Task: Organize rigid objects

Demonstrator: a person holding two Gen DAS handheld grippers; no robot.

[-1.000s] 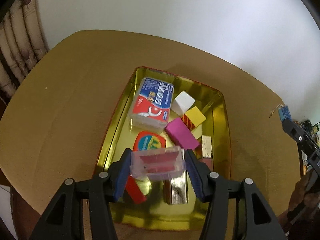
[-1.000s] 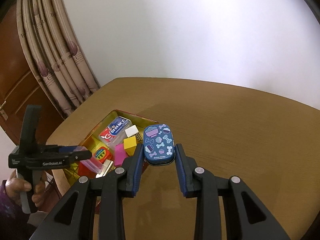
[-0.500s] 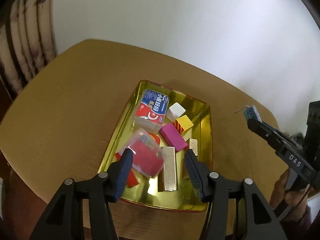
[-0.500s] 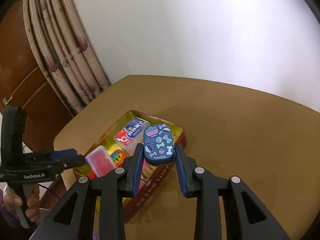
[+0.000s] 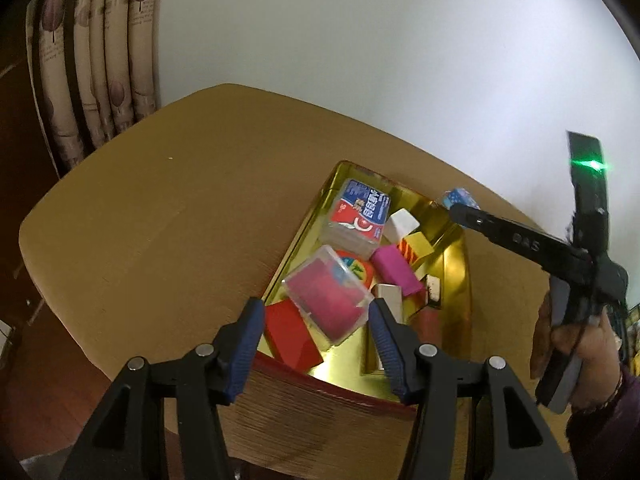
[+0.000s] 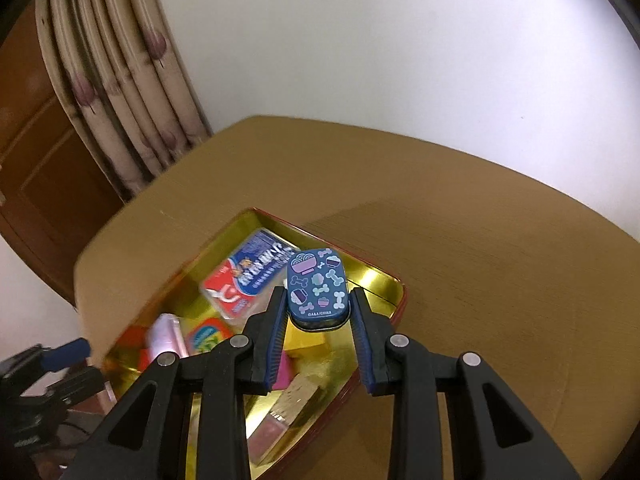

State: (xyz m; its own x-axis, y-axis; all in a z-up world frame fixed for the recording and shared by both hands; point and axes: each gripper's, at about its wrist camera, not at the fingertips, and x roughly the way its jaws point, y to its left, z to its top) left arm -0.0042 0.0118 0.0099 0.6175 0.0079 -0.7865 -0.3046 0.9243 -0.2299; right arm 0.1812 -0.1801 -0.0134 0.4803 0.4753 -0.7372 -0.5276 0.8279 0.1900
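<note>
Blue tin [image 6: 316,288], printed with bowls and bones, is sitting pinched between the pads of the right gripper [image 6: 318,314], which is gripping its near end so that its long axis is running straight ahead along the fingers. It is hanging above the far right part of the gold tray [image 6: 384,280], just inside the rim, so the release looks to call for a short drop downward and nothing sideways.

Directly beneath the tin the yellow block [image 6: 306,340] is showing, with the red-and-blue carton [image 6: 248,276] lying to its left and a gold bar [image 6: 298,398] nearer the camera. Bare tray floor is showing to the right of the yellow block, and that seems the freer landing spot; setting the tin down on the block would likely leave it tilted.

The left gripper [image 5: 316,314] is standing with its fingers spread at the tray's near end, gripping nothing. The clear case [image 5: 326,298] with its red insert is lying between and just beyond its tips, resting slanted on the red block [image 5: 292,336] and other pieces. A magenta block [image 5: 396,272] and white block [image 5: 402,222] are filling the middle.
</note>
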